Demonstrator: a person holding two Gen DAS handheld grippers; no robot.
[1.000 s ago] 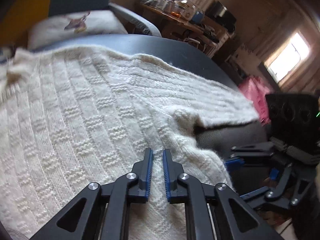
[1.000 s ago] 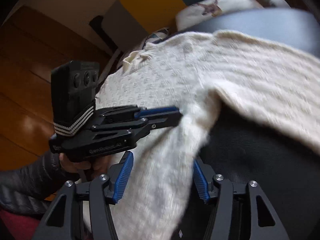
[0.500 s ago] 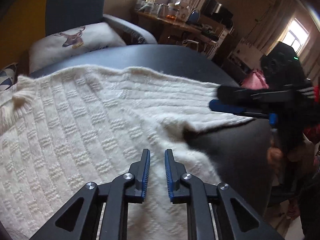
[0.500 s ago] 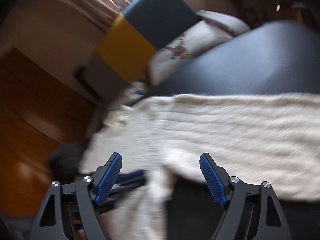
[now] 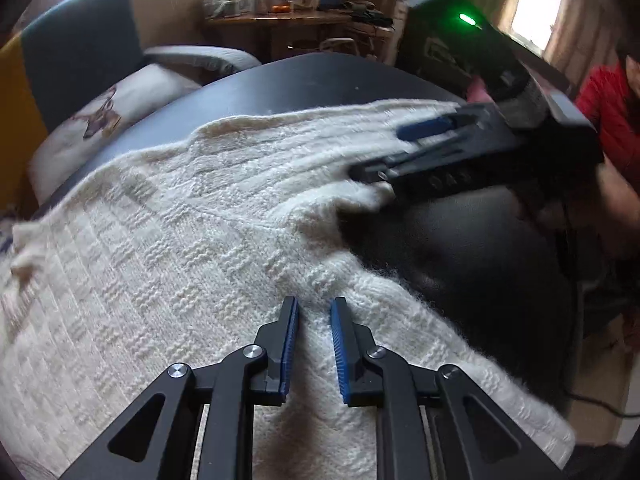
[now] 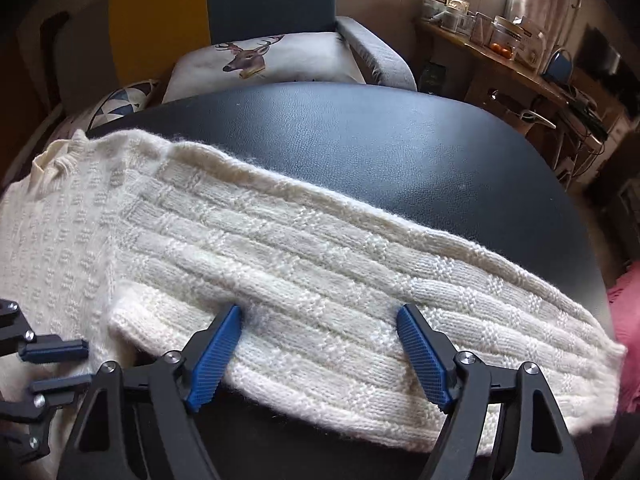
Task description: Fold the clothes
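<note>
A cream knit sweater [image 6: 52, 240] lies flat on a round black table [image 6: 360, 132]. Its sleeve [image 6: 320, 264] stretches right across the tabletop, with the cuff [image 6: 596, 364] near the table's edge. My right gripper [image 6: 320, 314] is wide open just above the sleeve's near edge, nothing between its blue pads; in the left wrist view the right gripper [image 5: 378, 152] hovers at the armpit fold. My left gripper [image 5: 314, 304] hangs over the sweater [image 5: 160, 260] body near the hem side, its jaws a narrow gap apart and holding nothing. The left gripper [image 6: 86, 364] also shows at the lower left.
Behind the table stands an armchair with a deer cushion [image 6: 256, 60] and a patterned pillow [image 6: 120, 104]. A wooden side table [image 6: 500, 52] with jars stands at the back right. Something pink [image 6: 628, 312] lies past the cuff. A person's red sleeve [image 5: 604, 112] is at right.
My right gripper has left the hanging sweater edge it straddled and swung up over the sleeve, staying wide open. The left gripper shifted slightly over the body, its gap a little wider.
</note>
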